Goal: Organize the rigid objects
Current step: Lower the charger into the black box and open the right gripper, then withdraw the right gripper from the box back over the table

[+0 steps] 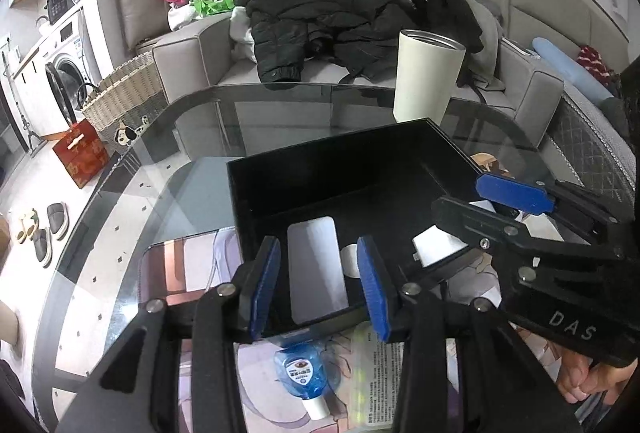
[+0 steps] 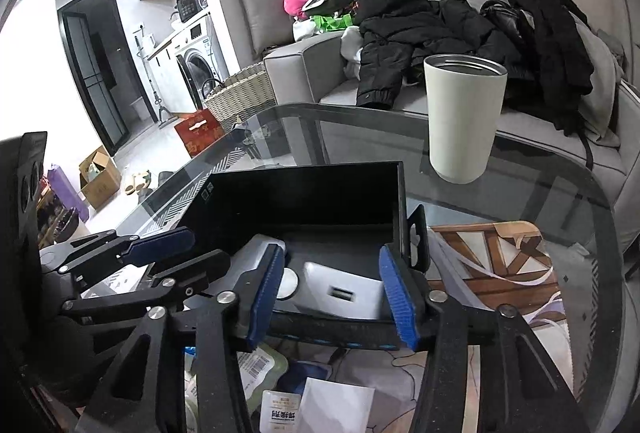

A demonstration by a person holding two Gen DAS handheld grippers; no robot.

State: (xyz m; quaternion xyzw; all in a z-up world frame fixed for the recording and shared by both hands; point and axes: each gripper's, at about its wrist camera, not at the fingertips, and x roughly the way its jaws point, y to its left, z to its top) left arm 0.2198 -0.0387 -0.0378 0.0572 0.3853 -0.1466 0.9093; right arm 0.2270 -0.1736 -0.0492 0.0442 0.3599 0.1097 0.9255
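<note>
An open black box [image 1: 320,169] [image 2: 304,193] sits on the glass table. Inside lie a silver power bank [image 1: 316,269], a white round disc [image 1: 349,261] [image 2: 289,283] and a white charger block [image 1: 438,247] [image 2: 344,293]. My left gripper [image 1: 318,285] is open over the box's near edge, above the power bank, holding nothing. My right gripper [image 2: 332,297] is open over the box's near wall, its fingers either side of the charger block. It also shows in the left wrist view [image 1: 492,201]. A blue eye-drop bottle [image 1: 304,377] lies on the mat below the box.
A tall white tumbler [image 1: 426,77] [image 2: 460,117] stands on the glass behind the box. A printed mat [image 2: 500,265] covers the near table. Packets and a white paper [image 2: 336,405] lie in front of the box. A sofa with dark coats [image 1: 340,13] lies beyond the table.
</note>
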